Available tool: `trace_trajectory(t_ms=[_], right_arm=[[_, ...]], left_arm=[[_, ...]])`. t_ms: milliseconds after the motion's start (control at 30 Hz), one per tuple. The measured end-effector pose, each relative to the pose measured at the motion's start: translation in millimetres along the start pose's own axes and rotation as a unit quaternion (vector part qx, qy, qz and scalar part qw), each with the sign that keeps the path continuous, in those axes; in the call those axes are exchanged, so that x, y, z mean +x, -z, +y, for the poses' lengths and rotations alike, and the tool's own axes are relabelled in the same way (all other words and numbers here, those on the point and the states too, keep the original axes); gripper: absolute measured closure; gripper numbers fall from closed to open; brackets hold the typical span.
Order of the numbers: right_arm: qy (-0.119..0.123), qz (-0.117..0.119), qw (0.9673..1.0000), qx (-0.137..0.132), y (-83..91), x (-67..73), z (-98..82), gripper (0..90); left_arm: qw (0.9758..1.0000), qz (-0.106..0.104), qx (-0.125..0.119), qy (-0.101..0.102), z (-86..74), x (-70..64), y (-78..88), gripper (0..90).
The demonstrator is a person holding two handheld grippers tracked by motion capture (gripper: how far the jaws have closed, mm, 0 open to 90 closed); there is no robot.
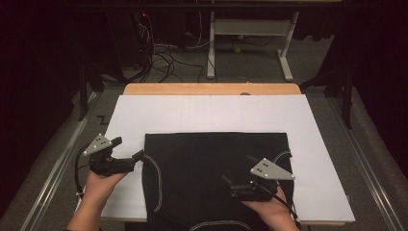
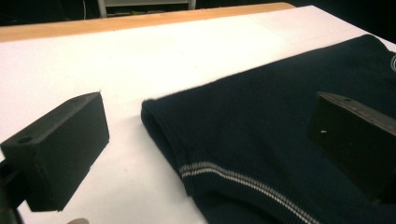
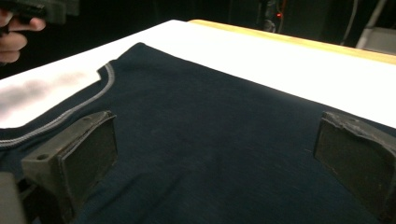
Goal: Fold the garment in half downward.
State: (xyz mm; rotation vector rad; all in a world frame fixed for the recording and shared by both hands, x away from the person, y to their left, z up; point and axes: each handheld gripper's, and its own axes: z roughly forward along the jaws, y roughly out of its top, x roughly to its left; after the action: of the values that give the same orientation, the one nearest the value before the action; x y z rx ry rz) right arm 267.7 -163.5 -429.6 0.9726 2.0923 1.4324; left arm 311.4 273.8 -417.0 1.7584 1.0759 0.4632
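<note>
dark navy knit garment with pale striped trim (image 1: pixel 216 178) lies folded flat at the near middle of the desk, its long axis running toward the far edge.
left claw (image 1: pixel 129 153) is wide apart, straddling the garment's left edge; right claw (image 1: pixel 239 169) is wide apart just above the cloth, clamping nothing. white sheet (image 1: pixel 211 113) covers the wooden desk (image 1: pixel 211 89); dark room, cables (image 1: pixel 163 60) on the floor.

Bright sheet, black room all around.
Light falls from above onto the white board (image 1: pixel 211 113), which nearly glares, while the floor and far corners sink into darkness. The dark garment (image 1: pixel 211 168) swallows detail. In both gripper views the near jaws look soft, and a grey shadow smears the white at left.
</note>
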Motion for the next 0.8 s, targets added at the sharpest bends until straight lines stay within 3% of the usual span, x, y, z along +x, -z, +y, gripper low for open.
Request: trace_trajectory(t_ms=[200, 400, 800], right_arm=[[0.009, 0.017, 0.9998, 0.011, -19.4, 18.8, 4.5, 0.1], [0.030, 0.040, 0.9987, 0.013, -36.3, 44.7, 11.4, 0.1], [0.046, 0.086, 0.9949, 0.025, -62.4, 87.6, 13.0, 0.1]], left_arm=[[0.9998, -0.003, -0.017, -0.007, 17.2, -3.5, 0.5, 0.0], [0.9999, -0.004, -0.011, -0.011, 30.5, 1.0, -8.7, 0.0], [0.9999, -0.004, 0.010, -0.007, 29.9, 19.8, -45.0, 0.0]])
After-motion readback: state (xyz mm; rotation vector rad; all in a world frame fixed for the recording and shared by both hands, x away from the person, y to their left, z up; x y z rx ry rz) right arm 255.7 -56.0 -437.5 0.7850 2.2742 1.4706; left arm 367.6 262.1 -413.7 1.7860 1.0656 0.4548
